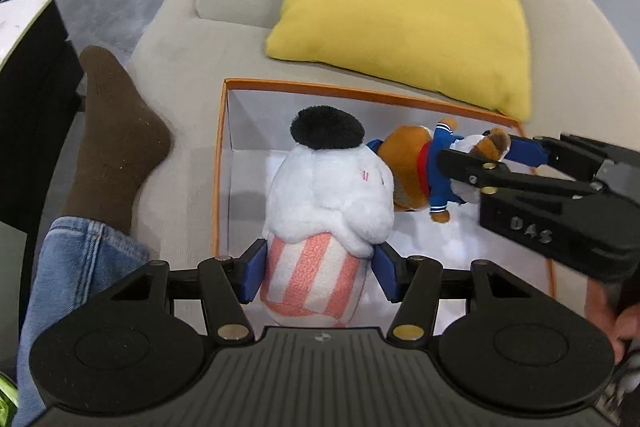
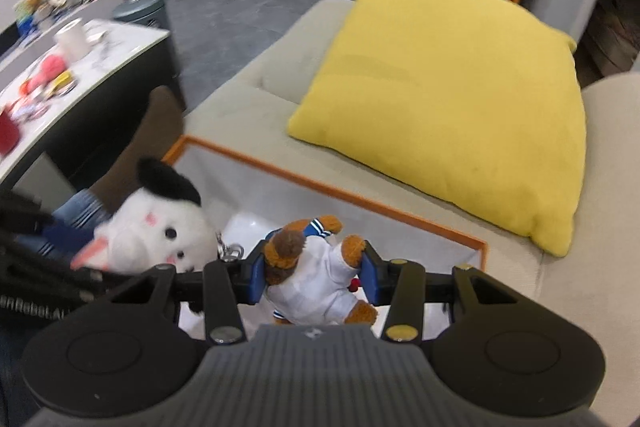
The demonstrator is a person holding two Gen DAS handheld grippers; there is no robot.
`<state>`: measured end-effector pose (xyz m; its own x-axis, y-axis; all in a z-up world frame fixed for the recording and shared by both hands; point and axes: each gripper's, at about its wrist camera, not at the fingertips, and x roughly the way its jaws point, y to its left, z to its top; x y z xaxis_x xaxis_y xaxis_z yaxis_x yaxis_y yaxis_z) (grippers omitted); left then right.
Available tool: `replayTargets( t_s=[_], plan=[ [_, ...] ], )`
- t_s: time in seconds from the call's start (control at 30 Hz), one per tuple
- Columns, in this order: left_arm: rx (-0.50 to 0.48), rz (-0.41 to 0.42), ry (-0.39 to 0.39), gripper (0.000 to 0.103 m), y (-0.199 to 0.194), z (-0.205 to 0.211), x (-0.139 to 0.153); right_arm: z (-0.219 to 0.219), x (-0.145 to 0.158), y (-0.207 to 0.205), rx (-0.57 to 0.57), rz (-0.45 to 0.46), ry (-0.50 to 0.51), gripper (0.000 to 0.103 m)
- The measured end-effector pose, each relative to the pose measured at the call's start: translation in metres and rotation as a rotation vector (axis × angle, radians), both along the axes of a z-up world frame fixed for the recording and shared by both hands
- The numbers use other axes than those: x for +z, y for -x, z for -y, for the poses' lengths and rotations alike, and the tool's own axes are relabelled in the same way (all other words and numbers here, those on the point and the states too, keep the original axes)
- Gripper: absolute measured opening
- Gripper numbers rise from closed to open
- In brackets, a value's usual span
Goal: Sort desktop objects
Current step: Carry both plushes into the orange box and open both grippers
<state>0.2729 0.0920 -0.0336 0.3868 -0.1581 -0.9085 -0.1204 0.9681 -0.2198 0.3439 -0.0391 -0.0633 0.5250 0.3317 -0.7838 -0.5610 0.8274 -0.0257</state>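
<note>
Beige sofa [image 1: 168,75] carries the orange-rimmed box [image 1: 360,94]; your left gripper [image 1: 318,273] pinches the white plush [image 1: 332,187] over its left half. Rightward, your right gripper [image 2: 314,273] pinches the brown bear [image 2: 316,271]. Lower both inside before spreading the jaws.

Fluffy plush toy [image 1: 332,183], matt yellow cloth pillow [image 1: 404,3], smooth white box [image 1: 240,131] interior, matt blk plastic claw [image 1: 316,277].

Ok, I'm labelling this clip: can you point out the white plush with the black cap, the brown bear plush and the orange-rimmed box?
White plush with black cap [image 1: 332,187], left wrist view, on its white body.
Brown bear plush [image 2: 316,279], right wrist view, on its white shirt.
Orange-rimmed box [image 1: 360,94], left wrist view, on its far rim.
</note>
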Motion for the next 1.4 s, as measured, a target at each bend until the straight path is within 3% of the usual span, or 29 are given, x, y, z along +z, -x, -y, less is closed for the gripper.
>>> replayTargets(
  t_s=[0.27, 0.6, 0.77, 0.97, 1.13, 1.17, 1.4],
  plan=[
    [0.024, -0.013, -0.139, 0.065, -0.018, 0.022, -0.033, 0.007, -0.039, -0.007, -0.002, -0.036, -0.033, 0.048],
    [-0.025, -0.010, -0.292, 0.067, -0.028, 0.045, -0.049, 0.030, -0.062, -0.010, -0.016, -0.347, -0.069, 0.051],
    [-0.088, -0.024, -0.312, 0.070, -0.027, 0.049, -0.050, 0.037, -0.075, -0.014, -0.014, -0.468, -0.107, 0.058],
    [-0.180, -0.038, -0.311, 0.070, -0.024, 0.050, -0.052, 0.033, -0.069, -0.002, 0.046, -0.439, -0.076, 0.061],
    [-0.209, -0.057, -0.277, 0.069, -0.022, 0.043, -0.049, 0.034, -0.062, 0.007, 0.095, -0.390, -0.028, 0.069],
    [-0.211, -0.056, -0.269, 0.062, -0.021, 0.041, -0.048, 0.037, -0.061, 0.007, 0.098, -0.382, -0.016, 0.069],
    [-0.255, -0.031, -0.223, 0.047, -0.016, 0.034, -0.047, 0.041, -0.049, 0.003, 0.114, -0.354, -0.004, 0.069]
  ],
)
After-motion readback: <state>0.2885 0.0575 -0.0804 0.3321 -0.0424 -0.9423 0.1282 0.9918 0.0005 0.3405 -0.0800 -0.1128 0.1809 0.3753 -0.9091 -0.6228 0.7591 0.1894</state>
